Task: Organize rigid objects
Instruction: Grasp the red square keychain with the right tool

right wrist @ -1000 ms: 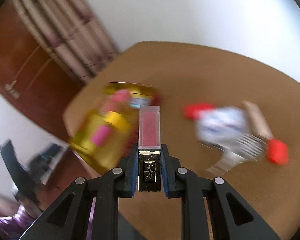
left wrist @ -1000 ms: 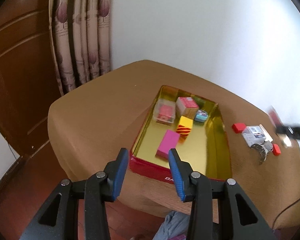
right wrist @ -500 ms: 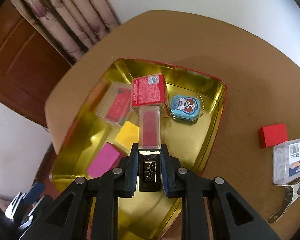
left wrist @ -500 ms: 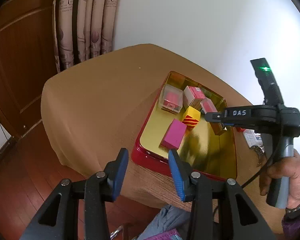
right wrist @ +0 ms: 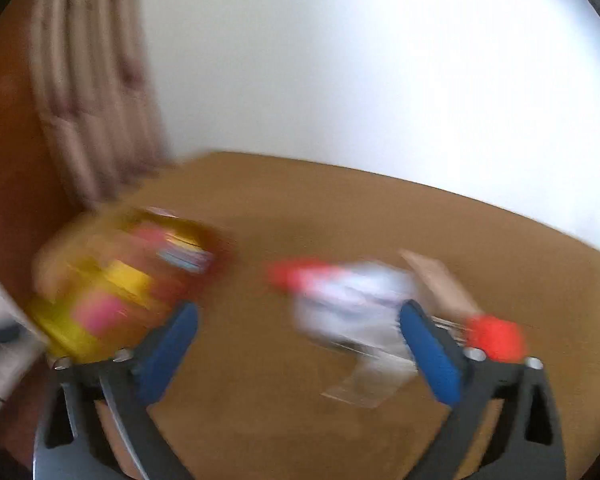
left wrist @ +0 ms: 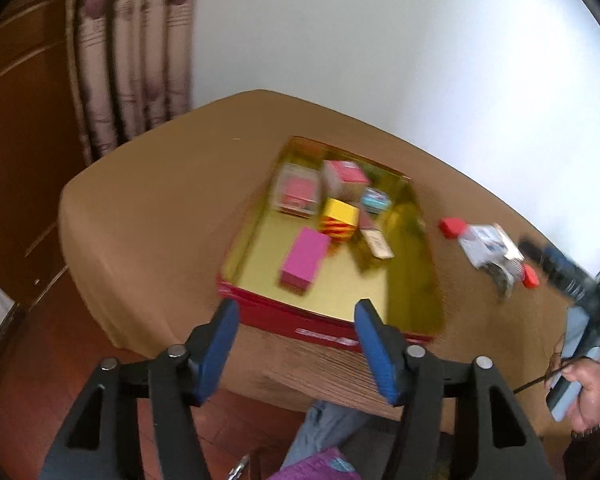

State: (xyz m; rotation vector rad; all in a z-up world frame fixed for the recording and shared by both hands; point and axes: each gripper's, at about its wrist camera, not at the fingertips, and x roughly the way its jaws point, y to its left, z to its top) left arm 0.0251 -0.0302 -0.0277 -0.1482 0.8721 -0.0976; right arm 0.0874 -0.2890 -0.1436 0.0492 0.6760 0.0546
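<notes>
Gold-lined tray (left wrist: pixel 414 280) with a red outer wall sits on the brown counter (left wrist: pixel 160 208), directly ahead of your left tool (left wrist: pixel 296 348). It already holds a pink box (left wrist: pixel 305 258), a yellow striped box (left wrist: pixel 339 220), a clear case with a red insert (left wrist: pixel 296 192), a red-topped carton (left wrist: pixel 346 178), a small blue tin (left wrist: pixel 376 200) and a slim gold-capped tube (left wrist: pixel 374 240) lying flat beside the yellow box.

Loose items left to sort lie on the counter to the right of the tray, apart from it: a red block (left wrist: pixel 451 227), a clear labelled case (left wrist: pixel 485 242), a second red piece (left wrist: pixel 531 278), and something metallic under the case, too blurred to name.

Your right tool (right wrist: pixel 298 354) has just been opening; its jaws stand wide apart with nothing between them. In the right wrist view, heavily blurred, the clear labelled case (right wrist: pixel 352 300) lies just ahead and slightly right of the tool's centre line, with the tray (right wrist: pixel 60 332) off to its left. Its long axis cannot be read through the blur.

Your left tool has also just been opening, and nothing is between its jaws.

Judgement: your right hand (left wrist: pixel 584 392) is the nearer one to the loose cluster, so the next pick is probably yours on that side. Settle the view before you commit to an approach angle.
</notes>
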